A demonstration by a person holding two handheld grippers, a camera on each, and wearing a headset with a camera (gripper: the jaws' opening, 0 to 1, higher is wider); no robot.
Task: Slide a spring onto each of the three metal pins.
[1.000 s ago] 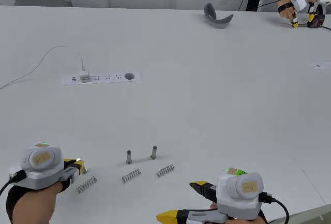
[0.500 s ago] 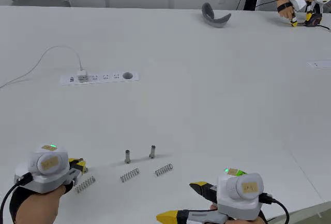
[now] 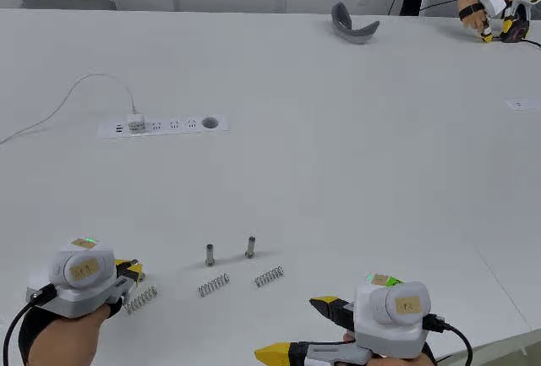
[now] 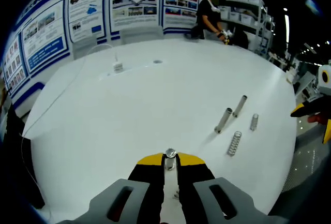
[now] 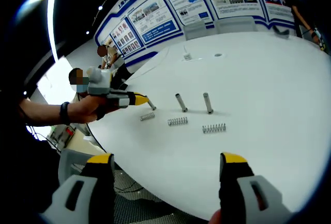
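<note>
A metal pin (image 4: 169, 154) is clamped in the left hand-held gripper (image 4: 169, 162), and a spring (image 3: 141, 298) lies on the tabletop (image 3: 338, 172) just beside its tip. The right hand-held gripper (image 5: 166, 158) is held released, jaws wide apart. A second pin (image 5: 180, 102), a third pin (image 5: 207, 103), a second spring (image 5: 177, 121) and a third spring (image 5: 213, 128) are seen ahead of it.

Two pins (image 3: 210, 254) stand side by side on the table (image 3: 338, 172), with three springs (image 3: 214, 285) in a row just in front of them. Third pin (image 4: 169, 157) sits in the jaws of the left gripper (image 3: 133, 272), and the power strip (image 3: 161, 126) is way behind, off left.
</note>
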